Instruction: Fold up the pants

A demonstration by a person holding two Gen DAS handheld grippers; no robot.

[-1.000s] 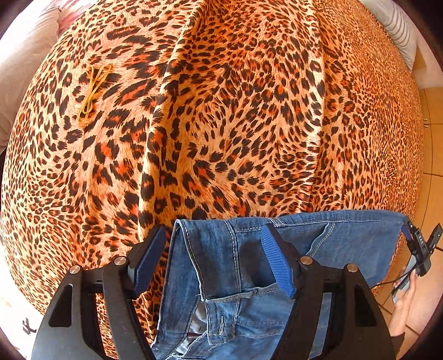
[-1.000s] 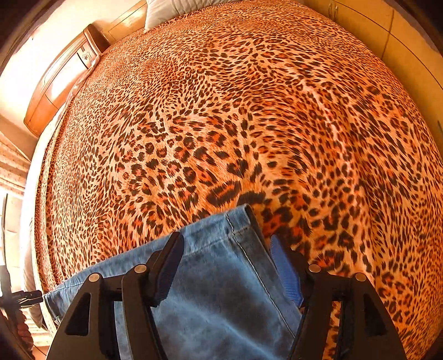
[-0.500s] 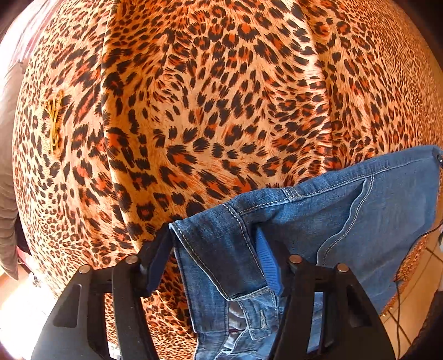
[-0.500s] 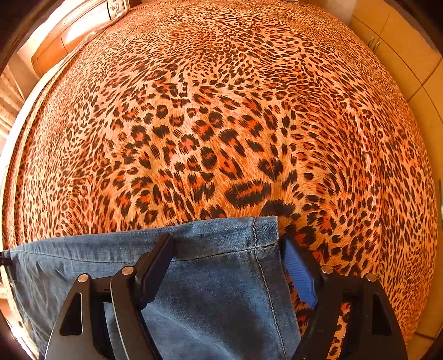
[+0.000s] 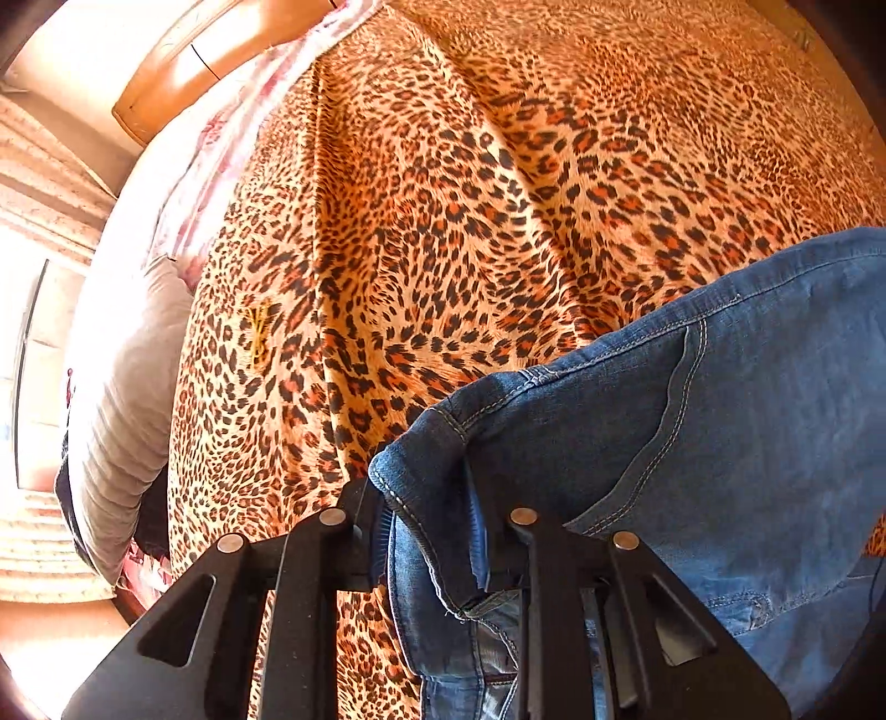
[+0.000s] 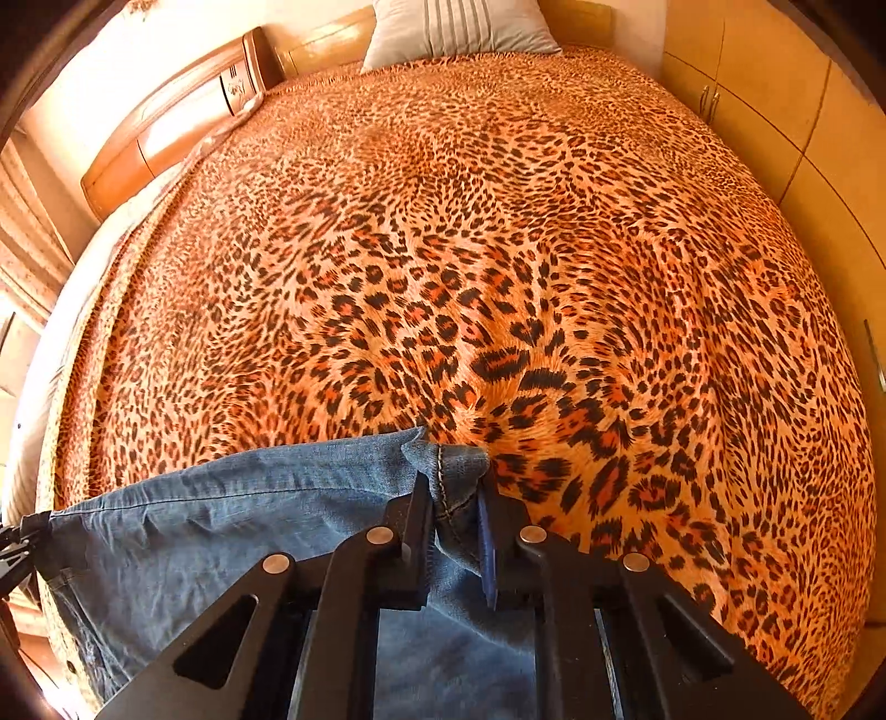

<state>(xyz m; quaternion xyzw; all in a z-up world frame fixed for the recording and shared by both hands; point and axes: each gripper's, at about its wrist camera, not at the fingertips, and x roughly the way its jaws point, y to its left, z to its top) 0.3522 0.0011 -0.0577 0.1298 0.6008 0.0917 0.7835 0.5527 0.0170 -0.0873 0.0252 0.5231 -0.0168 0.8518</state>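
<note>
Covering almost everything ahead of both tools, the bed [image 6: 498,249] lies under a leopard-print cover, bare beyond the fingertips. The jeans [image 5: 720,415] come next: they hang between the two tools at the near edge of the bed, stretched from one to the other, only their top edge over the cover.

The left hand-held gripper [image 5: 429,520] is closing on the waistband corner, denim bunched between its pads. The right hand-held gripper [image 6: 457,515] is closing on a hem by the side seam, cloth pinched between its pads too.

As a judgement, the fold has hardly begun: both ends look secured, but no crease shows on the bed. Laying the jeans out and doubling them over is all still to do.

The left view alone shows the pocket stitching and open fly just behind its fingers, plus a small yellow mark [image 5: 257,332] on the cover off to its left. The right view alone shows the pillow [image 6: 459,27] and headboard [image 6: 183,122] far ahead, cupboards [image 6: 775,111] to its right.
</note>
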